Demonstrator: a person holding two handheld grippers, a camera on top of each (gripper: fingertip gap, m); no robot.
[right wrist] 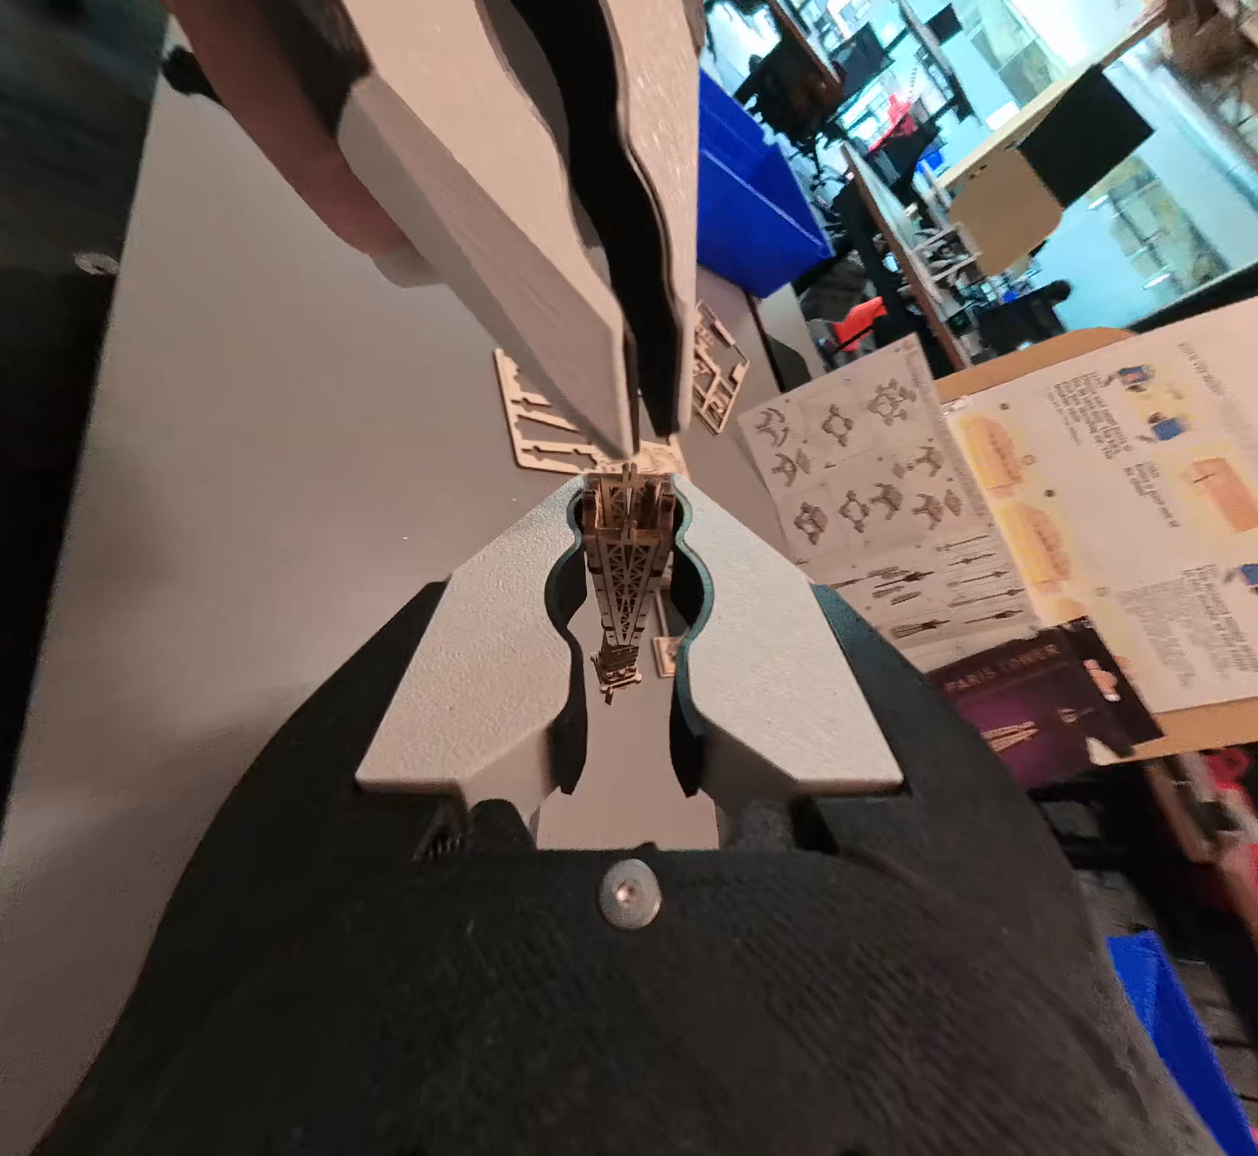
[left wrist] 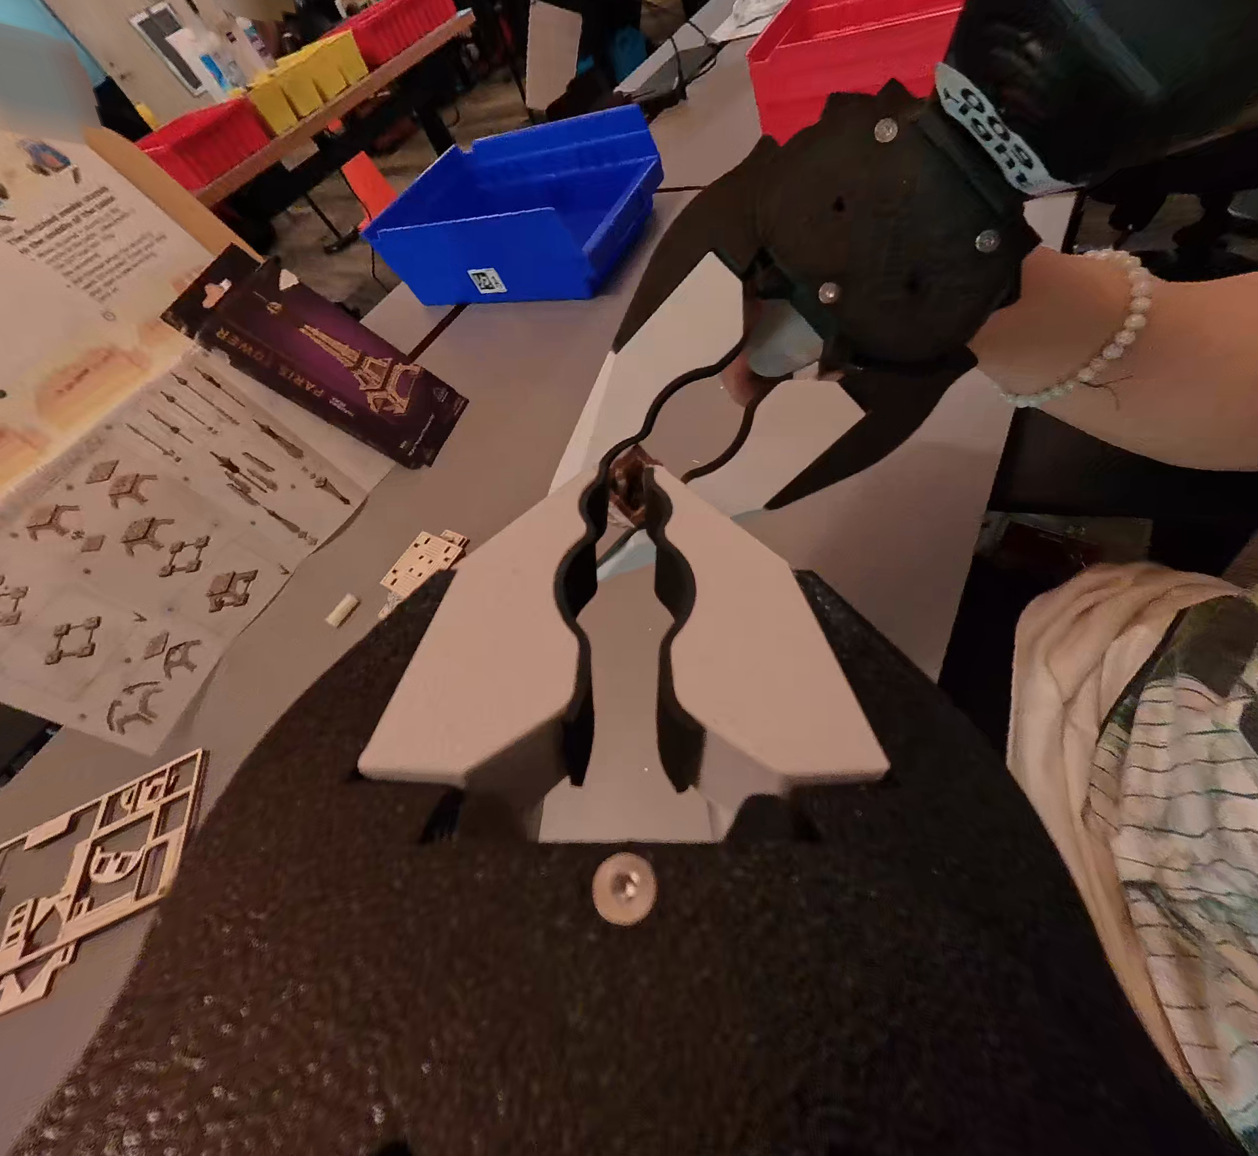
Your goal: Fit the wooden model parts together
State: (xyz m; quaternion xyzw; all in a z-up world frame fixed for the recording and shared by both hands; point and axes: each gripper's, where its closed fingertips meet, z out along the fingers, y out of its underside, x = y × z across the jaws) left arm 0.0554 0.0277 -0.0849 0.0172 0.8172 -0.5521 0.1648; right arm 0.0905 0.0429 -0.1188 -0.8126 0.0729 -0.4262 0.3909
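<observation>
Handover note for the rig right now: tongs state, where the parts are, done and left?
Right tongs: shut on the wooden tower section.
Left tongs: shut on a small wooden piece, tip to tip with the right tongs at the tower's end.
On the table: parts sheet, instruction sheet, model box.
Done: tower section built.
Left: seat the small piece; whether it is seated cannot be told.

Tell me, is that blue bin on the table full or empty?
Empty, as far as shows: the blue bin reveals only bare blue walls inside; its floor is partly hidden.

Blue bin (left wrist: 524, 214), red bin (left wrist: 858, 44), yellow bins (left wrist: 310, 78)
</observation>
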